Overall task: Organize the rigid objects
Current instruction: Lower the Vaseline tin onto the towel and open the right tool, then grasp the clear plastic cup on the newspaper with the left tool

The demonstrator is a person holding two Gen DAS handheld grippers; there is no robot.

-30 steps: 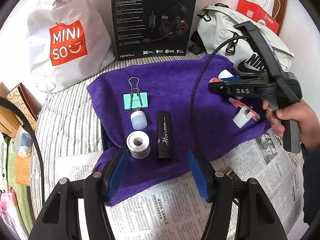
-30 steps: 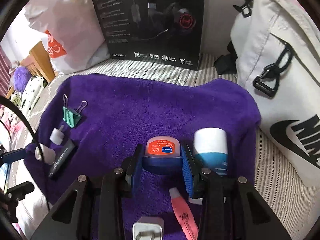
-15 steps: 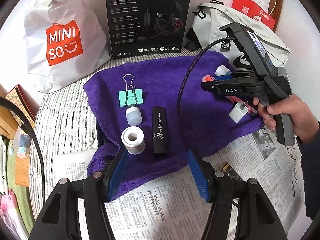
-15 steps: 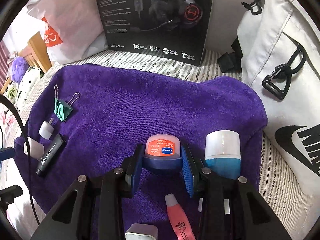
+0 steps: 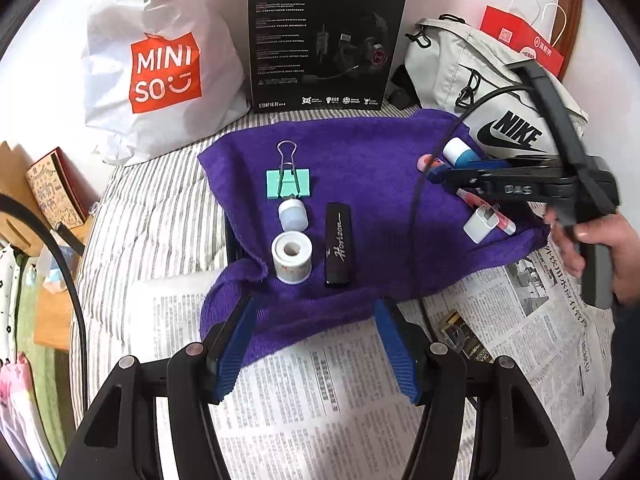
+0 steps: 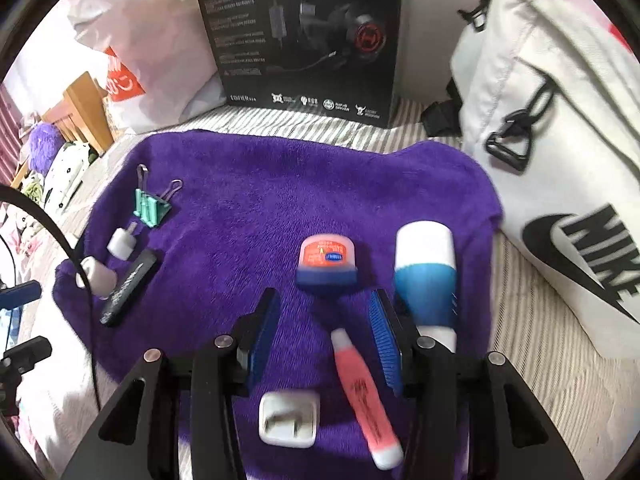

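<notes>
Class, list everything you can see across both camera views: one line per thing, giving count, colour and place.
Purple terry towel: one, spread on striped bedding.
Mint-green binder clip: one, towel's left.
Small white cap: one, below clip.
White tape roll: one, below cap.
Black Horizon bar: one, right of roll.
Blue jar with orange lid: one, ahead of right gripper.
Blue-white tube: one, right of jar.
Pink tube: one, towel's near edge.
White plug adapter: one, left of pink tube.
Black headset box: one, behind towel.
Left gripper: open, empty.
Right gripper: jaws just opened, jar released.
</notes>
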